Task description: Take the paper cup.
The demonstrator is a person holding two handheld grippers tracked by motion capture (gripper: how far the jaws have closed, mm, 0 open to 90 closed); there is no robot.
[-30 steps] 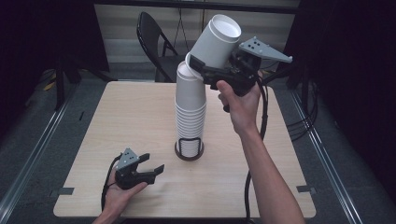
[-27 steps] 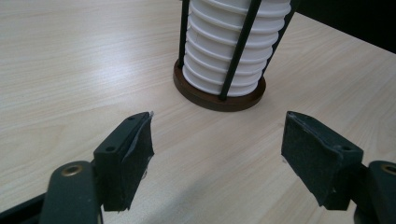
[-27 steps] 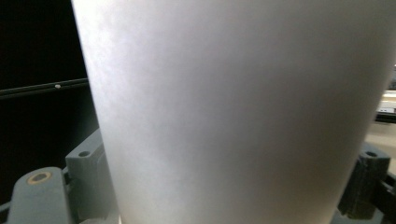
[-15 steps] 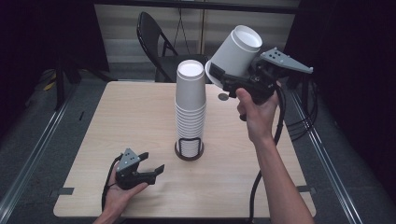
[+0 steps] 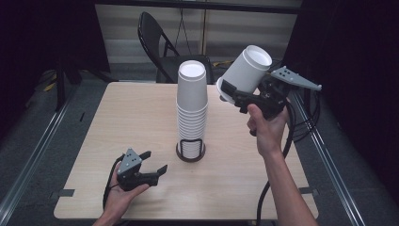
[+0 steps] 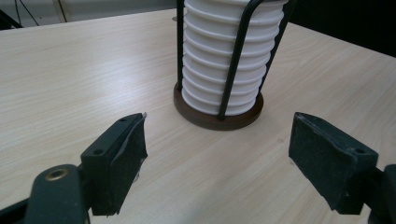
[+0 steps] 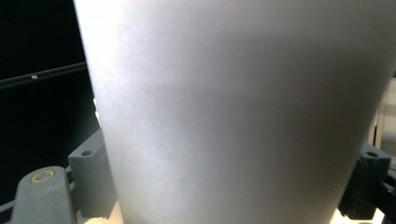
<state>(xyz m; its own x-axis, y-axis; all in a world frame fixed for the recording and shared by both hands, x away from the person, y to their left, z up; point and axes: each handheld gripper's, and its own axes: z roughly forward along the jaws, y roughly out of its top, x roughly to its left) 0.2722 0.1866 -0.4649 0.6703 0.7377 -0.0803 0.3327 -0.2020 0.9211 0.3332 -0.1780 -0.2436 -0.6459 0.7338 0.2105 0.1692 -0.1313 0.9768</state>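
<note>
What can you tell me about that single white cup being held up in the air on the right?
The white cup looks like plain paper, tapered, with a rolled rim at its wide end. It is held in the air to the right of the cup stack, apart from it, tilted with its flat base pointing up and away and its rim toward the table. The right gripper has its jaws clamped on opposite sides near the rim. In the right gripper view the smooth, unmarked wall shows between the jaws. Nothing else touches it.

White paper cup (image 5: 247, 71) up in the frame's upper right, tilted, bottom skyward; the stack of cups (image 5: 192, 109) stands upright at center in its holder (image 5: 190, 151).
</note>
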